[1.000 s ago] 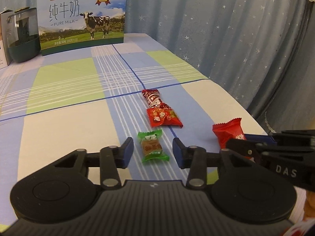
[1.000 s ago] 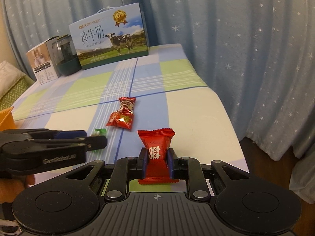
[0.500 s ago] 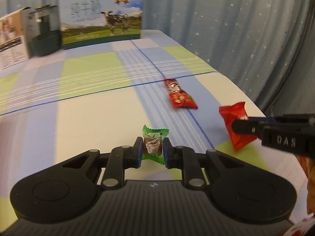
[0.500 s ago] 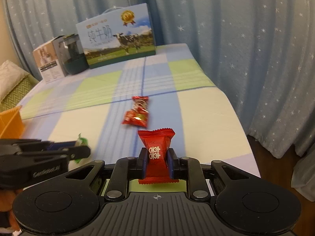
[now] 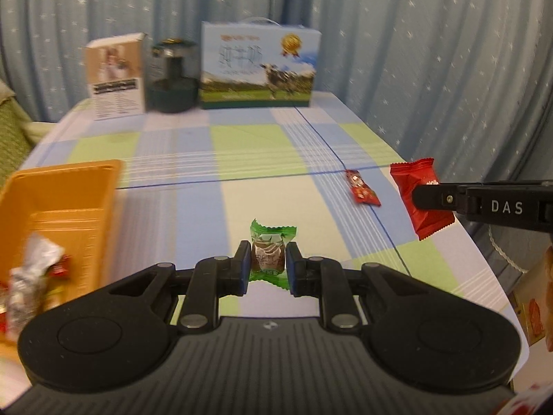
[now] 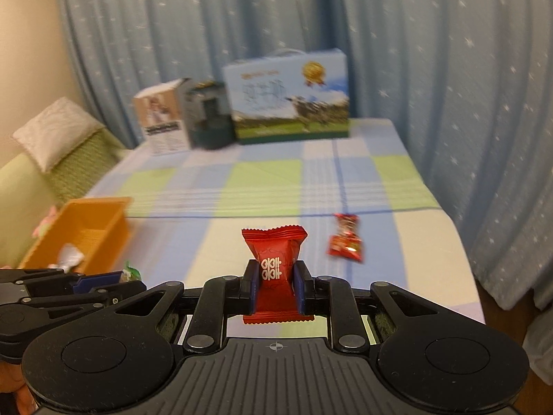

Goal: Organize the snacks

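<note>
Left wrist view: the left gripper [image 5: 264,262] pinches a small green-wrapped candy [image 5: 270,253], its crinkled film twisted at both ends around a brown centre, held clear above the checked tablecloth [image 5: 193,214]. To the right, the right gripper [image 6: 275,287] clamps a glossy red pillow-shaped snack packet [image 6: 273,263] with zigzag crimped edges and white lettering. One flat red foil snack packet [image 5: 361,192] lies on the cloth beside a thin blue line. At the left sits an orange plastic bin [image 5: 58,204] with ribbed walls, silvery and red wrappers in its near end. A cardboard milk carton box [image 5: 257,65] with a cow print stands at the far edge.
</note>
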The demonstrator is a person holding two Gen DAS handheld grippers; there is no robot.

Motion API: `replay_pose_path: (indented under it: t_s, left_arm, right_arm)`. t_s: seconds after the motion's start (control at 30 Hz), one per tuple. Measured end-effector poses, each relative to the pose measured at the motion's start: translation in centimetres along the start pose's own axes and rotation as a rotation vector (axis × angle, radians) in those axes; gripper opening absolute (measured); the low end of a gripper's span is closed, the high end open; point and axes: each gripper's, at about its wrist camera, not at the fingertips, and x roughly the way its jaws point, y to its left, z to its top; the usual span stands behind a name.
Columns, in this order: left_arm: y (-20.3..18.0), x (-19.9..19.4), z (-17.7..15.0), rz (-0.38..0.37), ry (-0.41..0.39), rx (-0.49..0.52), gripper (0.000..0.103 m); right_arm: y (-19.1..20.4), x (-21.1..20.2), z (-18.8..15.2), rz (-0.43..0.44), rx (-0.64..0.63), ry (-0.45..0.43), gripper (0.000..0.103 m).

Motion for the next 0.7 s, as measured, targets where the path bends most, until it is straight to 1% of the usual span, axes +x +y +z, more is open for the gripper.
replay_pose_path:
  t_s: [0.3,0.5,0.7]
  left_arm:
    - [4.0,-7.3,-0.7,0.051,-0.034,-0.040,0.018]
    - [7.2,-11.0,-1.6,0.095,-0.051,-0.085,0.018]
    - [10.5,-13.7,-2.7,0.139,-0.055,-0.120,0.019]
  right_arm:
    - [6.9,-2.9,-0.9,0.067,-0.001,-0.015,0.021]
    - [11.2,-3.5,-2.2,0.109,-0.026,-0.004,0.021]
    - [15.2,-3.3,-3.0,0.160,-0.047,0.010,0.021]
